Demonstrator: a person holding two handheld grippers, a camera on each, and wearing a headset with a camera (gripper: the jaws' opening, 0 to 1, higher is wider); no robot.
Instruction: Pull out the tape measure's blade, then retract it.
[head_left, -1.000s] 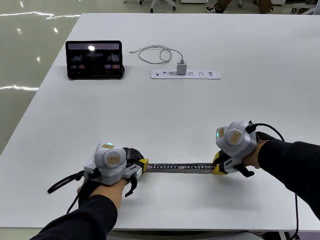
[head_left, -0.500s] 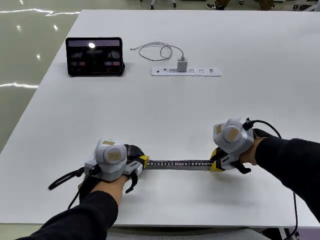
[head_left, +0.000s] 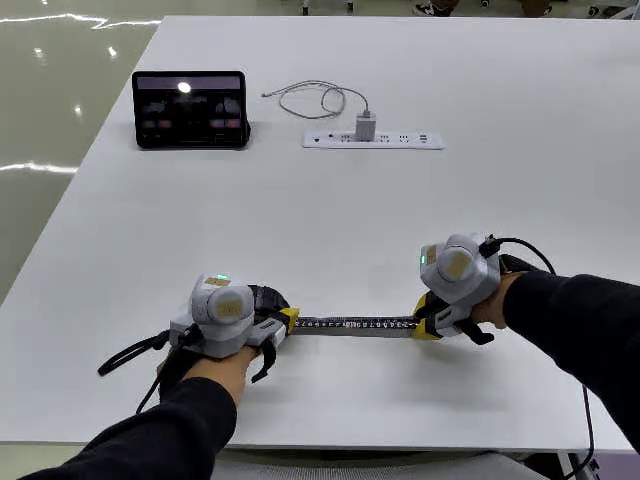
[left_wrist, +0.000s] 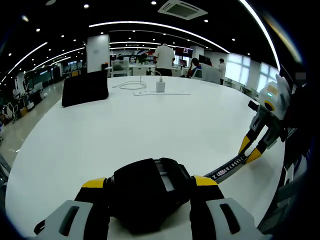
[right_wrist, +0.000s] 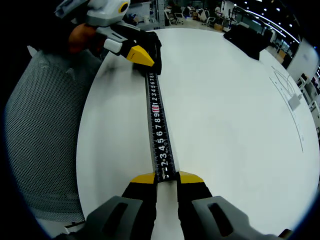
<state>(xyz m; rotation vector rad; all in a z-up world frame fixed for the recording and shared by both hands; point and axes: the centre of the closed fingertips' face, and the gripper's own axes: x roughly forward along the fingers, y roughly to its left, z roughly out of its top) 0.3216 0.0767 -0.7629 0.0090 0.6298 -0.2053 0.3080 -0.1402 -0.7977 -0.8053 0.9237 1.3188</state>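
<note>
"Where's the tape measure (left_wrist: 150, 192)?"

"At the near edge of the white table (head_left: 400, 220). The left gripper (head_left: 280, 322) clamps its black case, and the right gripper (right_wrist: 166, 177) pinches the blade (right_wrist: 157, 120) by its tip, stretched flat between them."

"Anything close by?"

"The tablet (head_left: 190, 108) (propped upright), power strip (head_left: 372, 141) and cable (head_left: 312, 100) sit well apart, far side."

And the black tape measure case (left_wrist: 150, 192) sits on the white desk (head_left: 330, 220), its dark numbered blade (right_wrist: 160, 135) drawn out straight along it.
</note>
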